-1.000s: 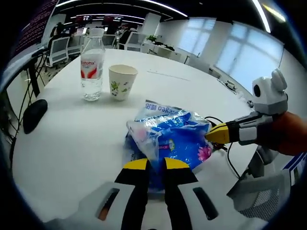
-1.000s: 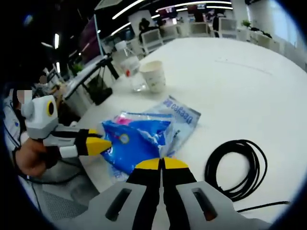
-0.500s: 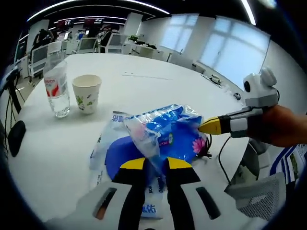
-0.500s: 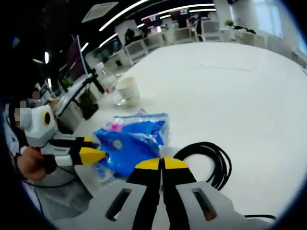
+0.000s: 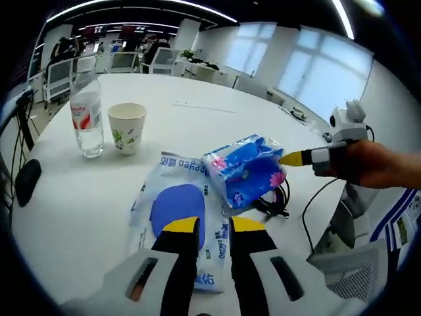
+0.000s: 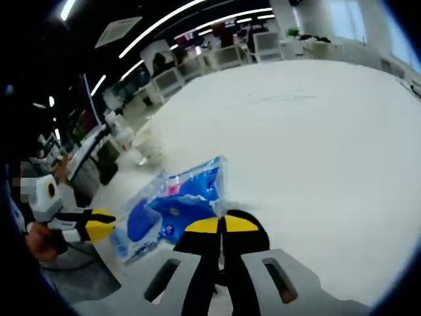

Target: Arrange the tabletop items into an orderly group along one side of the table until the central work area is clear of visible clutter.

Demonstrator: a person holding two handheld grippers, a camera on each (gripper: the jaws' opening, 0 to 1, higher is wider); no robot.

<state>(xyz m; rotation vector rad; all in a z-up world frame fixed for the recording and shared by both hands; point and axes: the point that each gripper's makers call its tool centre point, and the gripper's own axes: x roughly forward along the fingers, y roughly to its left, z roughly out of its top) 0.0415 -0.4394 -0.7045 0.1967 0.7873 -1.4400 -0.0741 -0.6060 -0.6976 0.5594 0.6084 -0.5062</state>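
A blue soft pack (image 5: 247,170) hangs just above the white table (image 5: 197,125), and my right gripper (image 5: 293,158) is shut on its right end. From the right gripper view the same pack (image 6: 191,197) sits right ahead of my right gripper (image 6: 222,224), whose jaws are pressed together. A flat clear packet with a blue oval (image 5: 176,204) lies on the table. My left gripper (image 5: 214,227) hovers over its near end, jaws slightly apart, nothing pinched. In the right gripper view, that left gripper (image 6: 108,224) sits beside the flat packet (image 6: 138,227).
A water bottle (image 5: 86,112) and a paper cup (image 5: 126,127) stand together at the far left. A coiled black cable (image 5: 276,201) lies under the lifted pack near the table edge. A dark mouse-shaped object (image 5: 26,181) rests at the left rim. A chair (image 5: 355,263) stands off the table's right.
The blue pack has left my left gripper and moved right and away with the right gripper, uncovering the flat packet. The left jaws have widened slightly.
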